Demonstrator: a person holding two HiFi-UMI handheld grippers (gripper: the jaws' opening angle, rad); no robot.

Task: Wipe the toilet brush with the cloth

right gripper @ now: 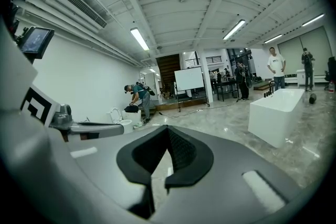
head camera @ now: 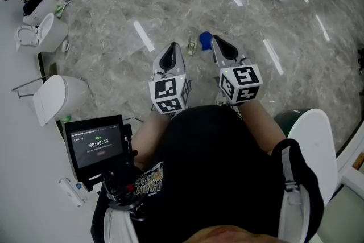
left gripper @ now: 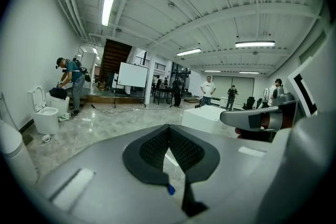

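Toilet brush not surely identifiable; we see small pale object [head camera: 191,47] on floor [head camera: 170,3] just ahead, between gripper tips. Maybe brush, long axis unreadable. Blue thing [head camera: 205,40], likely cloth, just beside it, close off right gripper [head camera: 218,42] tip. Pale object sits nearer left gripper [head camera: 172,51]. We hold both grippers fully closed, nothing between jaws, pointing forward side by side. By reach, right hand nearer cloth.

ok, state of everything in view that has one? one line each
left gripper: shut, empty
right gripper: shut, empty
timer screen: on
far toilet: lid up
blue item: on the floor, not held
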